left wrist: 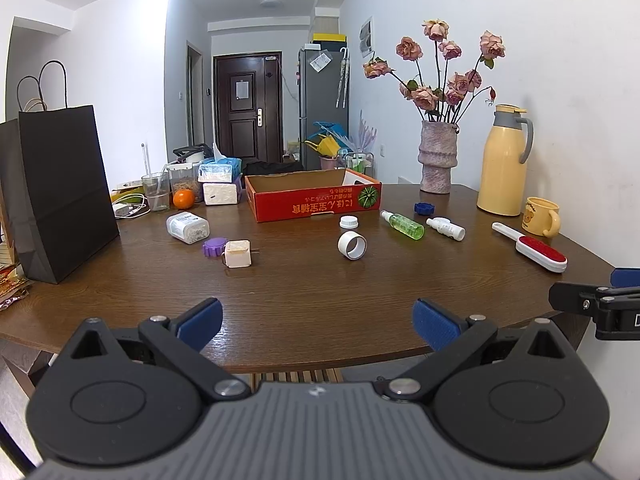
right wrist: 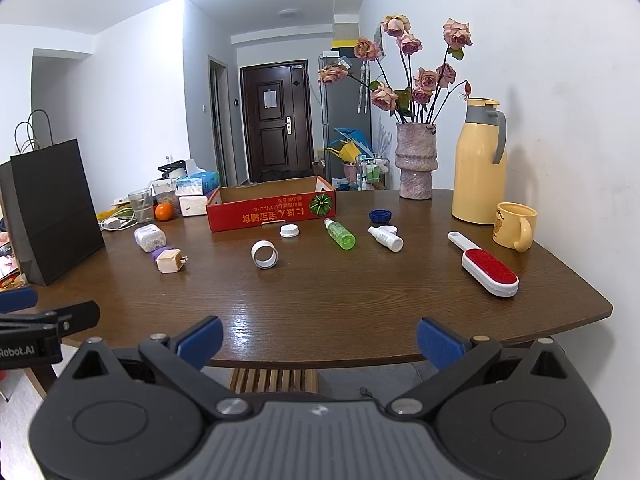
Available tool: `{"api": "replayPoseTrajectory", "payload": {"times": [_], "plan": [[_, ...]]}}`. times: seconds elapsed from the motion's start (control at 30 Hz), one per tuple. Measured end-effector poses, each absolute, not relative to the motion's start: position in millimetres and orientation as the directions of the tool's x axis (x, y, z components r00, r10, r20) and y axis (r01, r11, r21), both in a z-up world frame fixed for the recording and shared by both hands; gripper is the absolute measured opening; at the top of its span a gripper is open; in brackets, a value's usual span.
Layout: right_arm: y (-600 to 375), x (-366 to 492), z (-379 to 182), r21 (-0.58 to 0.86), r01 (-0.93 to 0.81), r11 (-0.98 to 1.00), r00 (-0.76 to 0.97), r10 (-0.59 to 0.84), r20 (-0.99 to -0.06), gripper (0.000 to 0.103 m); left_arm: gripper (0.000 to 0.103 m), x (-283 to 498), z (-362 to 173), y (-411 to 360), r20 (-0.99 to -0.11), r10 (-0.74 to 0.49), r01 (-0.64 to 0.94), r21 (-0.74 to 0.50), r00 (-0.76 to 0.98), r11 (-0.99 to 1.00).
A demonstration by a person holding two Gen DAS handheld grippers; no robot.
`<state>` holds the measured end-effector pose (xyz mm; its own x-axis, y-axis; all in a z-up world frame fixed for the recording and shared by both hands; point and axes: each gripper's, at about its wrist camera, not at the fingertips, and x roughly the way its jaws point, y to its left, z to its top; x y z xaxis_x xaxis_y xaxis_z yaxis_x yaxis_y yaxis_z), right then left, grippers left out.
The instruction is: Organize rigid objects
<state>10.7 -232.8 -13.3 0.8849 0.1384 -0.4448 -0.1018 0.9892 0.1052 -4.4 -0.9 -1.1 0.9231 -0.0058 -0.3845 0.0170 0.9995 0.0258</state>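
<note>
A red cardboard box (left wrist: 316, 202) (right wrist: 272, 210) stands open at the table's far middle. In front of it lie a white tape ring (left wrist: 352, 245) (right wrist: 264, 255), a white cap (left wrist: 349, 221) (right wrist: 290, 231), a green spray bottle (left wrist: 403, 225) (right wrist: 341, 234), a white small bottle (left wrist: 446, 228) (right wrist: 386, 238), a blue cap (left wrist: 424, 208) (right wrist: 379, 215), a white plug cube (left wrist: 237, 254) (right wrist: 170, 261), a purple cap (left wrist: 214, 247) and a pill jar (left wrist: 188, 227) (right wrist: 150, 237). A red lint brush (left wrist: 536, 249) (right wrist: 486, 265) lies at the right. My left gripper (left wrist: 318, 322) and right gripper (right wrist: 320, 342) are open and empty over the near edge.
A black paper bag (left wrist: 60, 192) (right wrist: 52, 216) stands at the left. A vase of roses (left wrist: 437, 156) (right wrist: 414, 160), a yellow thermos (left wrist: 505, 160) (right wrist: 478, 164) and a yellow mug (left wrist: 542, 216) (right wrist: 514, 226) line the right wall. An orange (left wrist: 184, 199), glass and tissue boxes sit back left.
</note>
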Motion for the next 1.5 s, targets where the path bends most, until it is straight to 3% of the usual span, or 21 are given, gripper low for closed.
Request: {"api": "replayPoseTrajectory", "payload": {"times": [1.5], "plan": [[-229.5, 9.3, -13.5, 0.105, -0.106, 0.989, 0.886, 0.142, -0.442, 0.103, 0.103, 0.8, -2.3, -0.6, -0.39, -0.009, 0.018, 0.02, 0.921, 1.0]]}}
